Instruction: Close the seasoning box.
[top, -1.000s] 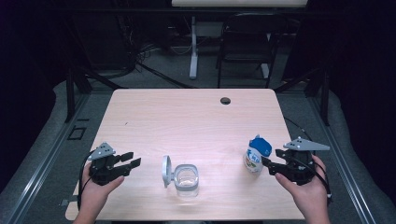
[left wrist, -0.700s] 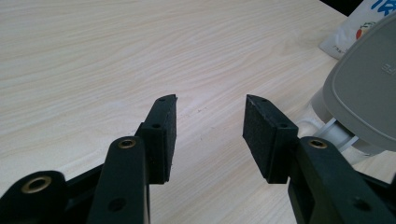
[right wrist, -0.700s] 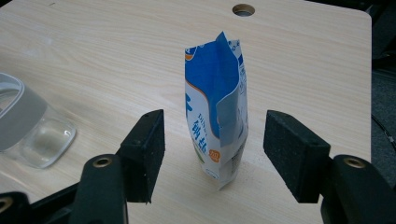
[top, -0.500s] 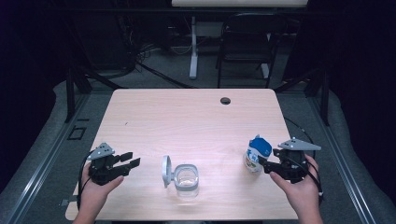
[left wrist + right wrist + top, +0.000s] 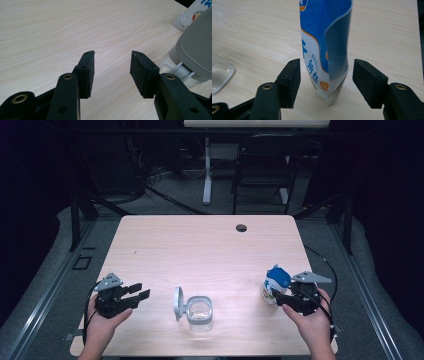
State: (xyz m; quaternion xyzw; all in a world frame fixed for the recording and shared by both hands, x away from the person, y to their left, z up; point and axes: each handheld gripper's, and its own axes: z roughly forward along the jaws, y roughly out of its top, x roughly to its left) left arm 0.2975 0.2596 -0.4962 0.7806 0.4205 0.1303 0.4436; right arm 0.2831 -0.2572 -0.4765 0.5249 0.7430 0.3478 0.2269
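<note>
Right hand-held gripper of mine is spread wide with the blue-and-white pouch standing upright between the jaws, neither pad touching it, so nothing's grabbed. That pouch sits on the wooden surface, well to the right of the clear jar, which has its grey lid flipped up on its left side. Over on the far side of the jar, my left hand-held gripper is released too, jaws apart over bare wood, with the lid just beside it.
</note>
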